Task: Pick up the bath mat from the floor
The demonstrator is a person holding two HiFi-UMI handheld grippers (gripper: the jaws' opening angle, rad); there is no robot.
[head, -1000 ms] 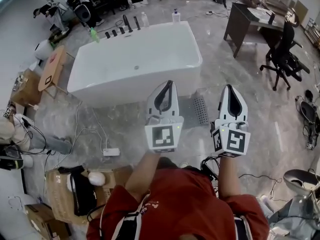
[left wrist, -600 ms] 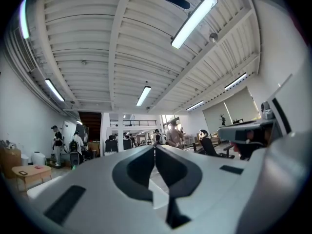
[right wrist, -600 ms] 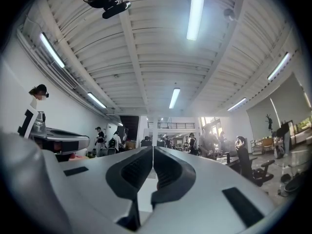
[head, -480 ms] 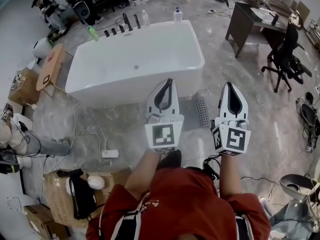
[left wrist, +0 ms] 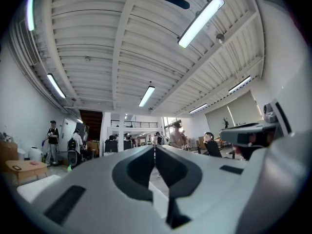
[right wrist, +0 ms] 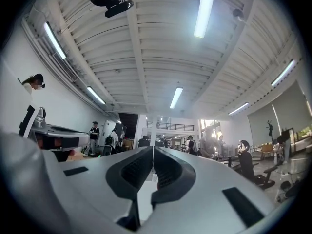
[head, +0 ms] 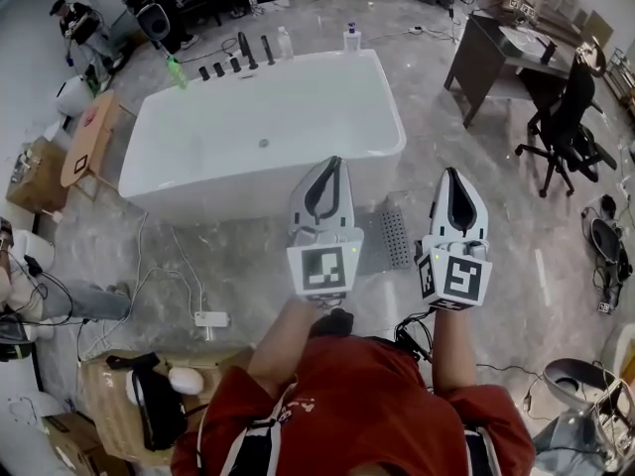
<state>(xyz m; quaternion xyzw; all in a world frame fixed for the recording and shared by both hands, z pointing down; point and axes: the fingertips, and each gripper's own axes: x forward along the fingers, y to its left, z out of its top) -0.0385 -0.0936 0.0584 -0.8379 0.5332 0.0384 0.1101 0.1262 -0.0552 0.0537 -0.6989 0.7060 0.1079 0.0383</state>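
In the head view the grey bath mat (head: 374,246) lies flat on the marble floor beside the white bathtub (head: 258,127), with a perforated strip (head: 396,237) along its right side. My left gripper (head: 330,164) is held up in the air over the mat's left part and hides it. To the right of the mat hovers my right gripper (head: 451,175). Both point roughly level toward the tub, jaws shut with nothing between them. The left gripper (left wrist: 155,147) and right gripper (right wrist: 153,148) views show closed jaws against the ceiling and far room; the mat is hidden there.
Bottles and black fittings (head: 238,56) stand on the tub's far rim. A dark desk (head: 496,53) and office chair (head: 566,132) are at the right. A wooden stool (head: 84,137), cardboard boxes (head: 119,395), a power strip (head: 210,318) and cables lie at the left. People stand far off.
Both grippers have been carried forward toward the bathtub, still side by side and shut. The tub and mat now sit slightly closer and lower in the head view.
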